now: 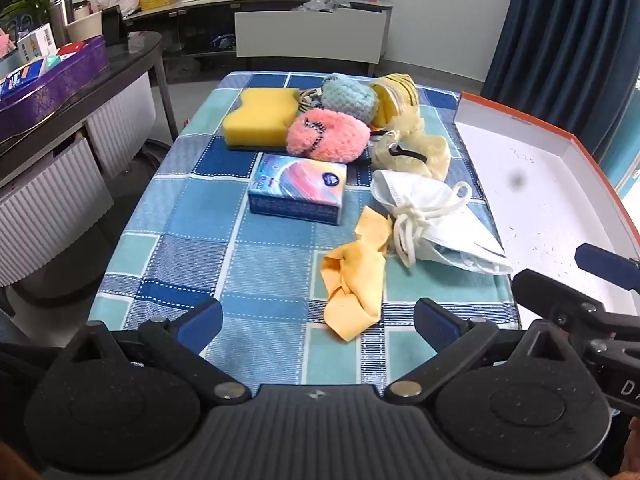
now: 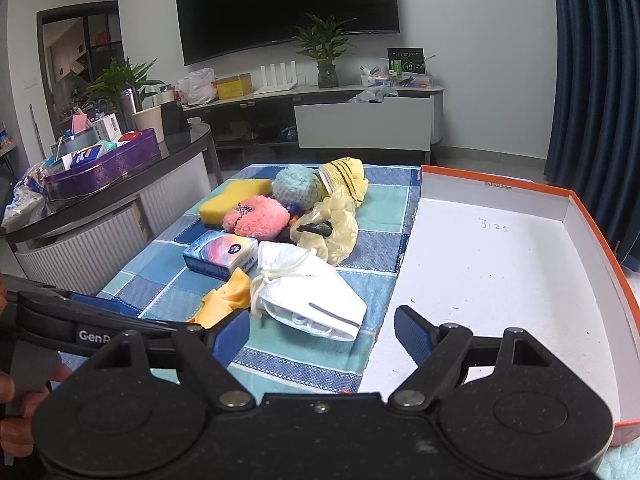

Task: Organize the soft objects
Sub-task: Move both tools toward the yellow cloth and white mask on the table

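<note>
Now: both grippers, left (image 1: 318, 322) and right (image 2: 322, 330), spread wide, gripping nothing; best pinch mask (image 2: 310, 296) mid-fold, beside box (image 2: 592, 236), avoiding loose cords.

Wall-mounted TV (image 2: 286, 8), white walls, blue curtain (image 2: 596, 80), low media console (image 2: 360, 120)

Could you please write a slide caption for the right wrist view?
Open right gripper above white mask, soft items piled on checked cloth, empty orange-rimmed box alongside.
</note>
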